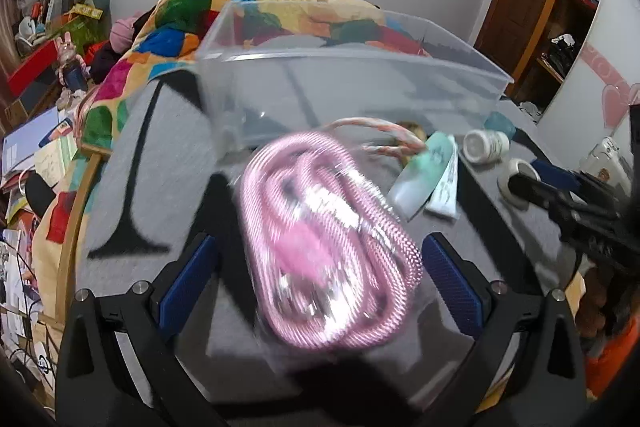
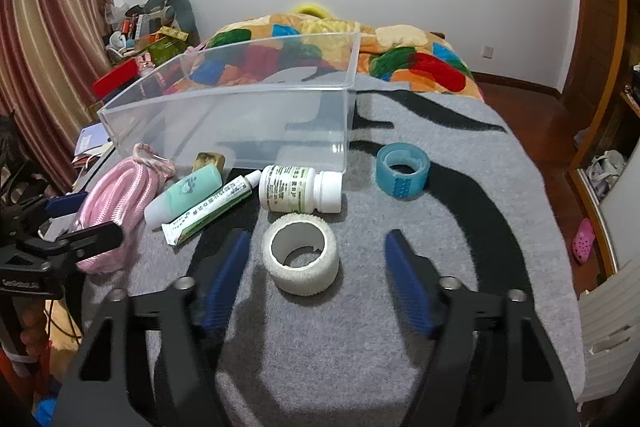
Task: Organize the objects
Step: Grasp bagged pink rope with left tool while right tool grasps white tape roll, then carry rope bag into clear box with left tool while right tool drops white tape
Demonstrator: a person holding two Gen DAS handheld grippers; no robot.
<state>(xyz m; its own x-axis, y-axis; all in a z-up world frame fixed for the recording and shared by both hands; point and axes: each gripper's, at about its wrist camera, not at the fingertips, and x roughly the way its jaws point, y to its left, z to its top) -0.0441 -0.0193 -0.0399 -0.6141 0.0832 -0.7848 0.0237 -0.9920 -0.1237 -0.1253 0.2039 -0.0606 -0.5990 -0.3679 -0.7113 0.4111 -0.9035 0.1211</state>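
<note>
The pink cord (image 1: 328, 247), coiled in a clear bag, lies at the left edge of the grey felt surface (image 2: 460, 227), blurred in the left wrist view. The left gripper (image 1: 320, 279) sits round it w/ its blue fingers (image 1: 188, 279) spread wide, one each side of the coil, not pressing on it, so nothing is grasped yet. Judging by this, the step in hand is the pickup of the cord, w/ the clear bin (image 2: 240, 115) at the far side of the surface as the likely drop spot; the bin looks to hold nothing so far.

Next to the right, in a row just in front of the bin: a pink-white braided band (image 2: 154, 155), a green tube (image 2: 184, 195), a small ointment tube (image 2: 212, 207) touching it, then a white pill bottle (image 2: 300, 189) on its side. The white tape roll (image 2: 300, 259) stands nearer, approx. between the fingers (image 2: 224, 283) of the right gripper (image 2: 316, 287), which are also spread and clear of it. A blue tape roll (image 2: 402, 171) sits apart, toward the right edge.

Next move, as a guess: left fingers close on the coil's middle, lift, carry over the bin's near wall, let go. The bag is slippery and soft, so the grip needs to catch cord, not just film. The right one could do likewise w/ the white roll.
</note>
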